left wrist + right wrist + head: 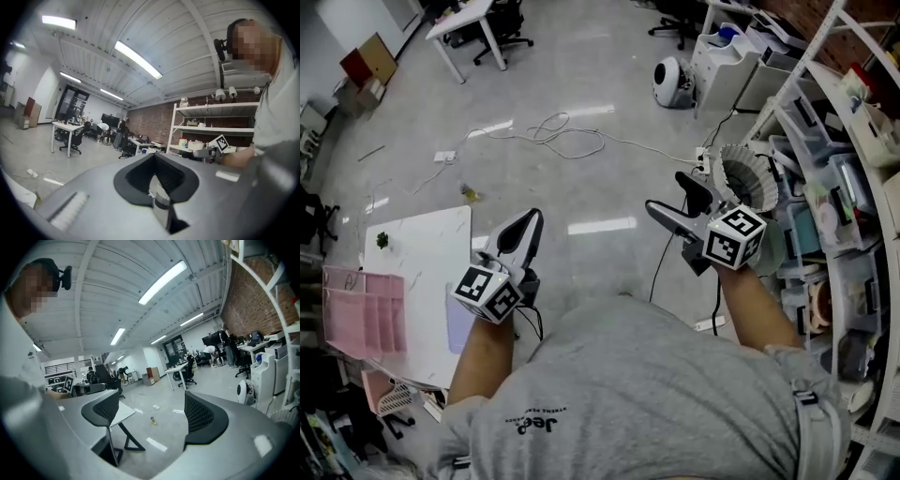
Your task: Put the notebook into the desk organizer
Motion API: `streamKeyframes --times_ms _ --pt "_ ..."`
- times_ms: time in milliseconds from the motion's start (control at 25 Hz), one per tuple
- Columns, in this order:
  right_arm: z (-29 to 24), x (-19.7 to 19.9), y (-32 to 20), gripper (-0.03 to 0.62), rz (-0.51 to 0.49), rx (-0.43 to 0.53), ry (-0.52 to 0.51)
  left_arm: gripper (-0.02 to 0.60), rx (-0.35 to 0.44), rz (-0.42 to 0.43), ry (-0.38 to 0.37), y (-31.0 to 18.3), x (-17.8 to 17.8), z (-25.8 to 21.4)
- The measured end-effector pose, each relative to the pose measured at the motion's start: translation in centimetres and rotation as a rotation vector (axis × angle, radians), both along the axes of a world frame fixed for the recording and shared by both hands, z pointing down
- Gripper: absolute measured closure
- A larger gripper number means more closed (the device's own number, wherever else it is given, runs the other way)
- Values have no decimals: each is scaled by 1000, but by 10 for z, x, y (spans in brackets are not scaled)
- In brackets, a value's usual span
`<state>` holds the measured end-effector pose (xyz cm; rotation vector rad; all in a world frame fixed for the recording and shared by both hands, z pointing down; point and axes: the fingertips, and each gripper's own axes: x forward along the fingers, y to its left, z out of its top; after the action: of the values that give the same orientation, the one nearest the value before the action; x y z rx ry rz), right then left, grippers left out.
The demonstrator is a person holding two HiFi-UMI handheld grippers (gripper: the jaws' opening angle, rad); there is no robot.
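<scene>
A pale purple notebook (pixel 457 321) lies flat on the white table (pixel 417 253) at the lower left, partly hidden by my left forearm. The pink desk organizer (pixel 364 309) stands at the table's left edge. My left gripper (pixel 532 217) is held in the air to the right of the table, shut with nothing between its jaws; in its own view the pads (pixel 158 180) meet. My right gripper (pixel 666 190) hovers over the floor further right, open and empty (pixel 150 413). Each gripper shows in the other's view: the right gripper (pixel 213 150), the left gripper (pixel 89 388).
Shelving packed with bins (pixel 834 187) runs down the right side, close to my right gripper. Loose cables (pixel 562 136) and a small bottle (pixel 470 194) lie on the grey floor ahead. A white round device (pixel 673 82) and a far desk (pixel 464 19) stand beyond.
</scene>
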<state>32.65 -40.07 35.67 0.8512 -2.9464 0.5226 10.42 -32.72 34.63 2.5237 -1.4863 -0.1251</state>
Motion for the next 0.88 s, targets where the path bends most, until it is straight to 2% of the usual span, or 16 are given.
streamKeyframes --times_ms 160,360,600,760,880 --pt "5 -41 -26 181 -92 -28 -27 525 10 -85 -29 -6 -27 -1" --pt "31 -138 -19 181 -252 -141 -29 525 1 -239 -40 30 -102 4" --pt "79 -271 31 181 -468 -301 25 525 -38 -428 -46 102 -196 20" --pt "124 -352 74 181 -576 -453 50 525 -79 -538 -37 158 -248 40" --pt "173 -402 113 181 -644 -585 105 525 -116 -619 -28 202 -276 57"
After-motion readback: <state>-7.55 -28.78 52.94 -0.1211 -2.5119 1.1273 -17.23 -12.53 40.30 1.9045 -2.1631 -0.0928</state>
